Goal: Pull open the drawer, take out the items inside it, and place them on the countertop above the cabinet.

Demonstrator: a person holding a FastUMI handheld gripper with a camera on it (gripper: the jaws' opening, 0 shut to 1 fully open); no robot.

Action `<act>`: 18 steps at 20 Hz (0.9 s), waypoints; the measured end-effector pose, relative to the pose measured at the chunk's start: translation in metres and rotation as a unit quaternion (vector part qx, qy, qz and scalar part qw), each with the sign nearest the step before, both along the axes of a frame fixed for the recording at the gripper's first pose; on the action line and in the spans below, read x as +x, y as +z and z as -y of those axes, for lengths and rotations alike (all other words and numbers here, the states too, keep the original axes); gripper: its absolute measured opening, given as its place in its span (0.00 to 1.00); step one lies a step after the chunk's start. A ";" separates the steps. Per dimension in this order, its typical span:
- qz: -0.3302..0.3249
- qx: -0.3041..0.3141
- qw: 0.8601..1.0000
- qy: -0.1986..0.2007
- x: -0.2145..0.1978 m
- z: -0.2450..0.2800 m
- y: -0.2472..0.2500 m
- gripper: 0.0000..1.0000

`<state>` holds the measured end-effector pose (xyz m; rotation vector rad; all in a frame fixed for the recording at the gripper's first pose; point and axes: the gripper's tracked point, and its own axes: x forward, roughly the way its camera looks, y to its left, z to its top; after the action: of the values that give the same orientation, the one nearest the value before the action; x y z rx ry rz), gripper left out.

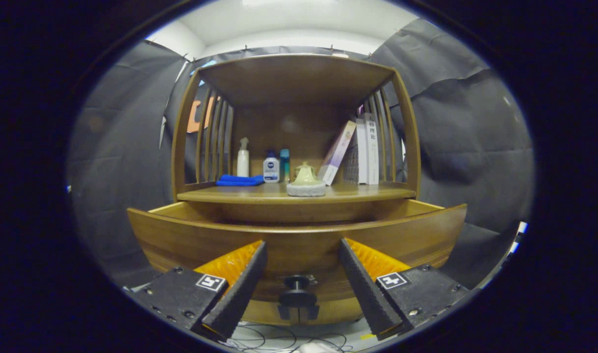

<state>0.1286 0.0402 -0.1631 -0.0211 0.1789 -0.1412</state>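
Observation:
The wooden drawer (191, 235) of the cabinet stands pulled out toward me, its curved front panel close ahead. A small dark knob (297, 283) sits low on that front, between my two fingers. My gripper (302, 245) is open, fingers spread either side of the knob and touching nothing. The drawer's inside is hidden behind its front panel. Above it runs the wooden countertop (367, 192), where a pale green lidded pot (306, 181) rests on a grey coaster near the front edge.
At the countertop's back left lie a folded blue cloth (240, 180), a white pump bottle (243, 158), a white-and-blue bottle (271, 166) and a teal bottle (284, 163). Books (357, 151) lean at the right. Slatted sides and a wooden top close the shelf. Cables (274, 338) lie below.

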 end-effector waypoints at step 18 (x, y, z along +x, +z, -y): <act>0.000 0.007 1.000 -0.013 0.114 0.008 -0.010 0.96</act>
<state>0.2424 0.0323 -0.1731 -0.0052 0.1799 -0.1664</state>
